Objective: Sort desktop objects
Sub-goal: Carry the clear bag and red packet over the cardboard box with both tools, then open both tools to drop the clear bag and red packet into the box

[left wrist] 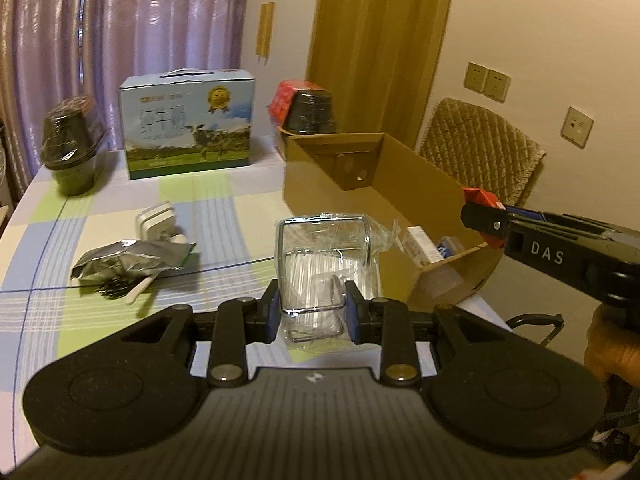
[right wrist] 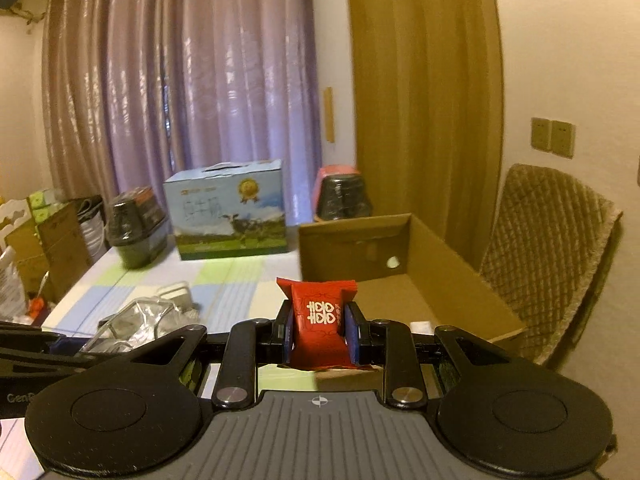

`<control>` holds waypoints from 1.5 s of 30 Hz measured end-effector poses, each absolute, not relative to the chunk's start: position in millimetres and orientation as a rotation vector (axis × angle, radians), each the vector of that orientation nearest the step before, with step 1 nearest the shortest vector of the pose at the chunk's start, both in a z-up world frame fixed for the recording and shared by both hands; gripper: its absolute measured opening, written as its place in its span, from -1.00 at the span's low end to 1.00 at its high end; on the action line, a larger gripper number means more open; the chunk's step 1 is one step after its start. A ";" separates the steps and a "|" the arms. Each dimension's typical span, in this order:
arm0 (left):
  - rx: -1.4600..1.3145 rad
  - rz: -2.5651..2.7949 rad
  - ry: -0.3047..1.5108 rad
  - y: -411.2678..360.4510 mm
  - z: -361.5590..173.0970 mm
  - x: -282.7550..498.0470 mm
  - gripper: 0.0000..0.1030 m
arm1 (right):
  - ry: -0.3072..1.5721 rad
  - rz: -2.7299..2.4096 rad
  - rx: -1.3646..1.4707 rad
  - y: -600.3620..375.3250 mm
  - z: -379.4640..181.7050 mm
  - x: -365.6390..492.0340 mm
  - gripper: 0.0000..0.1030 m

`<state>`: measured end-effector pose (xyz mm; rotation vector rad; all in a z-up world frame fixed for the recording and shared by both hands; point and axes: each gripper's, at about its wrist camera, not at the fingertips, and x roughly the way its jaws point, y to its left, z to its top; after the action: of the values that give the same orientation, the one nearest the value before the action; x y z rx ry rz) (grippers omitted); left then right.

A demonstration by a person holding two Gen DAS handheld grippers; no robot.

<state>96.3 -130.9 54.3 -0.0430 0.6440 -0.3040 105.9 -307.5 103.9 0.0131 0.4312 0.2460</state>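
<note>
The left gripper [left wrist: 312, 312] is clenched on a chrome wire rack in a clear plastic bag [left wrist: 330, 256], held just above the checked tablecloth of the desk [left wrist: 224, 208], near the desk's right edge and just beside the open cardboard box [left wrist: 384, 172]. The right gripper [right wrist: 318, 332] grips a small red packet with white double-happiness characters [right wrist: 318, 316], its two blue-padded fingers [right wrist: 351, 332] pressed on the packet's sides; in the left wrist view this packet [left wrist: 482, 198] sits above the box's near right wall, with a hand [left wrist: 608, 344] on the tool's handle.

Inside the box, near its front corner, lie a small white carton [left wrist: 420, 242] and a blue item [left wrist: 448, 246] that is too small to identify.

On the desk's left half lies a crumpled silver foil pouch [left wrist: 128, 262], touching a white adapter-like block [left wrist: 156, 220] behind it. At the far edge stand a blue milk carton case with a cow picture [left wrist: 188, 128], a dark wrapped pot [left wrist: 72, 148] at the far left corner, and another dark wrapped pot [left wrist: 312, 110] behind the cardboard box. A chair with a quilted cover [left wrist: 480, 148] stands beyond the right edge
</note>
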 end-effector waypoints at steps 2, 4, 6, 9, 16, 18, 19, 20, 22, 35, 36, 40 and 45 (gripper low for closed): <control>-0.046 -0.316 0.646 -139.0 56.0 100.7 -0.49 | 0.430 0.235 0.014 -316.9 105.6 109.8 -0.56; -0.046 -0.326 0.646 -147.0 57.1 106.8 -0.49 | 0.427 0.221 0.009 -327.7 106.2 115.0 -0.56; -0.049 -0.337 0.647 -154.7 57.3 114.3 -0.49 | 0.430 0.206 0.009 -338.7 105.8 121.7 -0.56; -0.053 -0.357 0.649 -167.7 57.6 126.1 -0.49 | 0.435 0.181 0.006 -355.3 103.7 133.3 -0.56; -0.046 -0.405 0.651 -206.2 53.4 155.5 -0.49 | 0.456 0.151 0.004 -385.8 96.5 158.9 -0.56; -0.049 -0.417 0.653 -216.4 51.2 164.5 -0.49 | 0.462 0.145 0.006 -391.9 94.5 165.5 -0.56; -0.052 -0.421 0.654 -220.0 50.2 168.7 -0.49 | 0.465 0.143 0.008 -394.8 94.1 169.5 -0.56; -0.056 -0.427 0.656 -224.0 49.2 173.5 -0.49 | 0.467 0.141 0.011 -397.5 93.2 172.5 -0.56; -0.063 -0.434 0.660 -230.9 47.0 182.9 -0.49 | 0.470 0.139 0.008 -401.5 91.9 178.9 -0.56; -0.056 -0.437 0.616 -251.3 36.7 224.4 -0.29 | 0.494 0.137 0.005 -408.8 85.8 215.7 -0.56; -0.054 -0.432 0.613 -248.4 36.5 223.3 -0.29 | 0.498 0.140 0.007 -408.8 84.4 217.0 -0.56; -0.085 -0.401 0.612 -228.1 33.5 216.1 -0.21 | 0.520 0.153 0.017 -407.3 78.5 223.4 -0.56; -0.115 -0.361 0.626 -203.2 28.2 203.0 -0.17 | 0.536 0.191 0.045 -400.9 75.3 234.0 -0.56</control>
<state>203.0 -203.2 28.2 -0.1155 0.6256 -0.3607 234.0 -400.9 75.3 0.0454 0.5364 0.1909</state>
